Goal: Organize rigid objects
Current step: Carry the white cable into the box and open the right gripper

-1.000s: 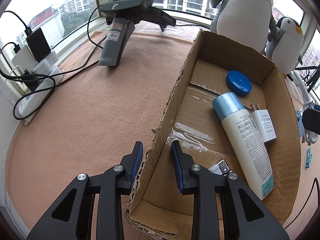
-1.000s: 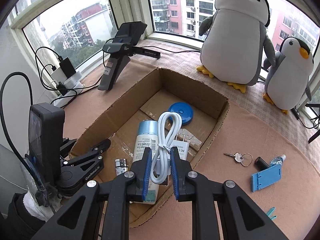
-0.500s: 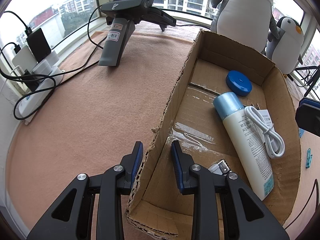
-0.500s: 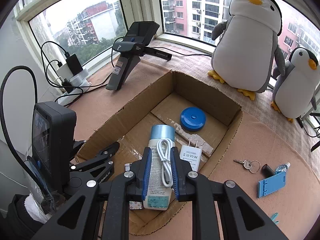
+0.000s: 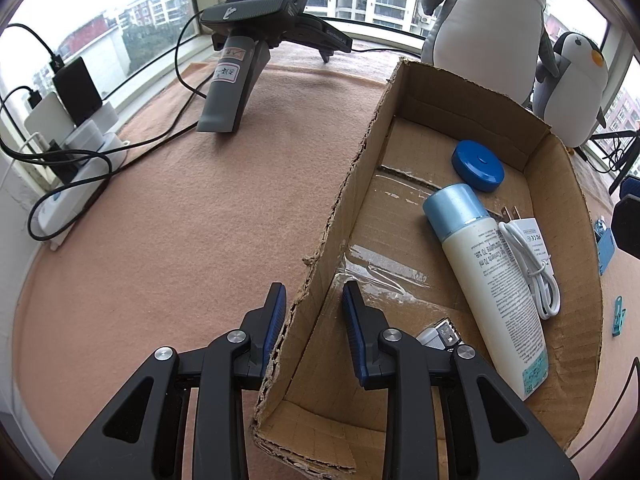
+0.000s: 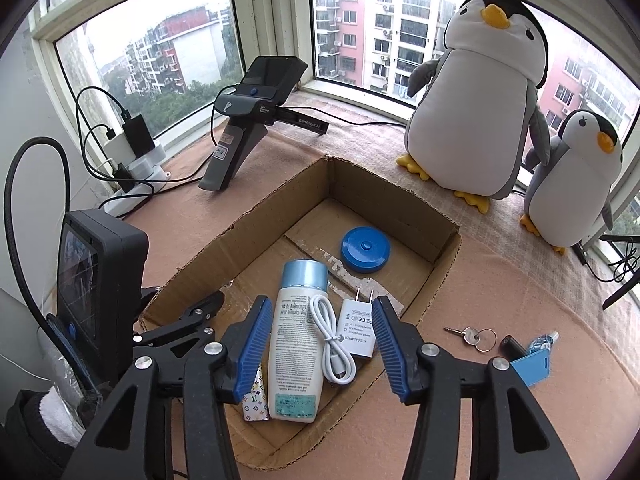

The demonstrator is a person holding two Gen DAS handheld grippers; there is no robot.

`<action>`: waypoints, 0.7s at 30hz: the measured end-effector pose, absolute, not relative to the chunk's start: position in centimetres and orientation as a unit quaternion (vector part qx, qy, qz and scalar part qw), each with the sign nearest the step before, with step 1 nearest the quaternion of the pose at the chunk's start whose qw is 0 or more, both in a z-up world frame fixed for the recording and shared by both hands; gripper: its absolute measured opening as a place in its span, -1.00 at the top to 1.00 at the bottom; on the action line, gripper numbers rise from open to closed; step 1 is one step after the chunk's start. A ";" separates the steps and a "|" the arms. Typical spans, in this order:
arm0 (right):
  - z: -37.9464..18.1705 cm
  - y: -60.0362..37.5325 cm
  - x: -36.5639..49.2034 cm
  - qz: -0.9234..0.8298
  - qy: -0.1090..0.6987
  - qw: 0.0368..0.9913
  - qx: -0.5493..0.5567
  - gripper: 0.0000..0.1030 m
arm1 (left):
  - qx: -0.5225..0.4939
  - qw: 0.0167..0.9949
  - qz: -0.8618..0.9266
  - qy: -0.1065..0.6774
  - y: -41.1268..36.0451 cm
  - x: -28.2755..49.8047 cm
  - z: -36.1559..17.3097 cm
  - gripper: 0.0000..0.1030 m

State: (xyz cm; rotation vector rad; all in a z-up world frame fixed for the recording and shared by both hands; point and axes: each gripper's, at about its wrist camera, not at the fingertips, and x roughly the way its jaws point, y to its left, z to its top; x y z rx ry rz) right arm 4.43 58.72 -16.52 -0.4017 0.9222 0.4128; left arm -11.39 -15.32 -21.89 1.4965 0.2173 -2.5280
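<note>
An open cardboard box (image 5: 560,152) on the peach cloth holds a white bottle with a blue cap (image 5: 492,280), a blue round case (image 5: 478,166), a white plug adapter (image 5: 536,236) and a small metal USB piece (image 5: 440,332). A coiled white cable (image 6: 330,340) lies across the bottle (image 6: 296,340) and adapter (image 6: 358,340). My right gripper (image 6: 320,308) hovers open over them, holding nothing. My left gripper (image 5: 312,308) straddles the box's torn left wall, one finger outside and one inside, with a gap on the inner side.
Right of the box (image 6: 400,208) lie keys (image 6: 474,336), a small black cylinder (image 6: 512,346) and a blue stand (image 6: 530,364). Two plush penguins (image 6: 472,112) stand at the back. A spare gripper unit (image 5: 248,40) and a power strip with cables (image 5: 80,152) sit at the left.
My right gripper brought the white cable down into the box, then opened and let it go onto the bottle and adapter. The left gripper has not moved.
</note>
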 end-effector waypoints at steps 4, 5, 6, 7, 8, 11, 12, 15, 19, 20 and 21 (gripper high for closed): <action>-16.3 58.0 4.5 0.189 0.440 0.858 -0.186 -0.07 | 0.505 0.098 -0.854 0.073 -15.3 -11.4 -21.9 0.47; -16.3 57.7 4.6 0.186 0.440 0.859 -0.184 -0.07 | 0.505 0.098 -0.854 0.073 -15.3 -11.4 -21.9 0.47; -16.3 57.4 4.7 0.182 0.441 0.860 -0.181 -0.07 | 0.505 0.098 -0.854 0.073 -15.3 -11.4 -21.9 0.47; -16.3 57.0 4.7 0.179 0.443 0.860 -0.178 -0.07 | 0.506 0.098 -0.854 0.074 -15.3 -11.4 -21.9 0.47; -16.3 56.6 4.8 0.176 0.445 0.861 -0.174 -0.08 | 0.505 0.098 -0.854 0.074 -15.3 -11.4 -21.9 0.47; -16.3 54.9 5.1 0.162 0.451 0.864 -0.157 -0.08 | 0.505 0.098 -0.854 0.073 -15.3 -11.4 -21.9 0.47; -16.3 54.2 5.3 0.157 0.453 0.864 -0.151 -0.08 | 0.505 0.098 -0.854 0.073 -15.3 -11.4 -21.9 0.47; -16.4 51.9 6.0 0.136 0.461 0.867 -0.131 -0.08 | 0.505 0.098 -0.854 0.074 -15.3 -11.4 -21.9 0.47; -16.8 48.2 7.4 0.095 0.474 0.869 -0.108 -0.08 | 0.505 0.098 -0.854 0.074 -15.3 -11.4 -21.9 0.47; -16.9 47.3 7.9 0.082 0.474 0.870 -0.108 -0.08 | 0.505 0.098 -0.854 0.074 -15.3 -11.4 -21.9 0.47; -17.0 46.4 8.3 0.071 0.476 0.870 -0.108 -0.08 | 0.505 0.098 -0.854 0.074 -15.3 -11.4 -21.9 0.47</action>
